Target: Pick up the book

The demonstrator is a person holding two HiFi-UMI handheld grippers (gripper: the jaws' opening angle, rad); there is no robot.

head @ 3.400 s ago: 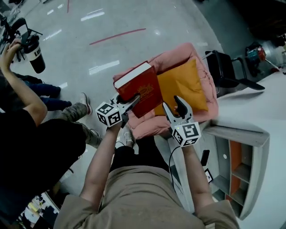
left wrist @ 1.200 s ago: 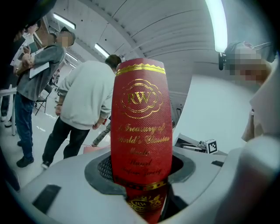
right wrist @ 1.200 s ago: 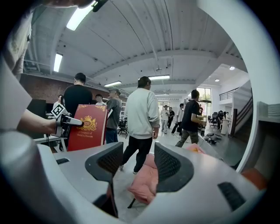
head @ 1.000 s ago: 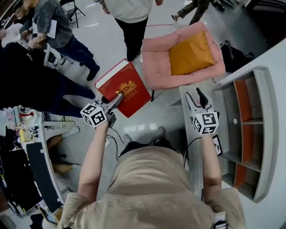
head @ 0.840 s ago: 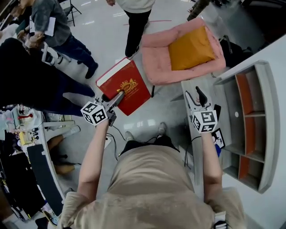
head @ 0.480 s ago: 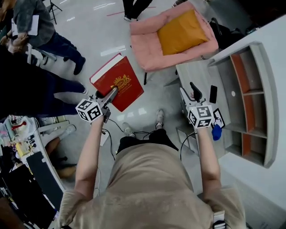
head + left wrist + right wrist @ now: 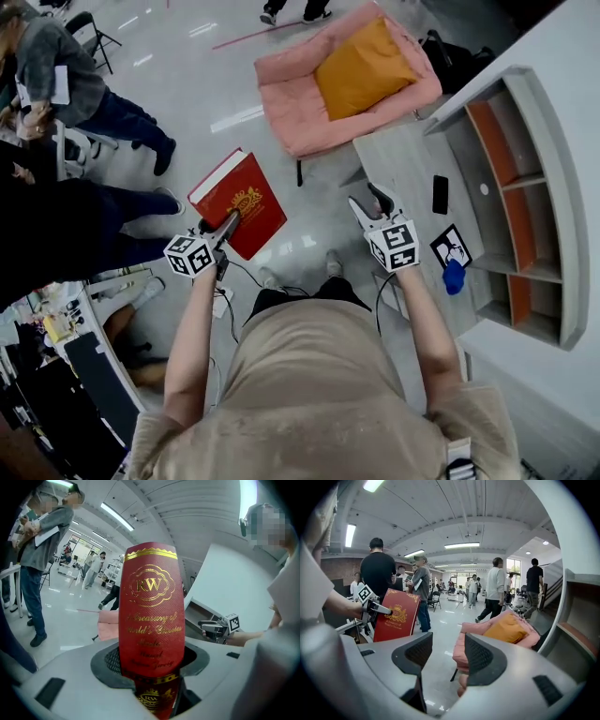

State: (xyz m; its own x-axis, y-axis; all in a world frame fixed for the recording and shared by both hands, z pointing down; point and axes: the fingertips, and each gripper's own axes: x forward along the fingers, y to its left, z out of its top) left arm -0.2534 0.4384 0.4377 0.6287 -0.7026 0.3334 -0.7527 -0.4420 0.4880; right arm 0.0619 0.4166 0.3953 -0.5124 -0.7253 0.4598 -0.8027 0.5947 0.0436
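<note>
book [image 7: 150, 616] cover grainy matt w/ shiny gilt print, floor [image 7: 187, 75] glossy

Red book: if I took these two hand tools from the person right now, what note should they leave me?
Left tool: closed on one edge of the red book, which hangs in the air above the floor.
Right tool: jaws apart, empty, by the grey table.
Pink chair with the orange cushion stands ahead, apart from the book.
Done: the book is picked up.
Left: probably only keeping a firm grip, since just one edge is clamped.
</note>
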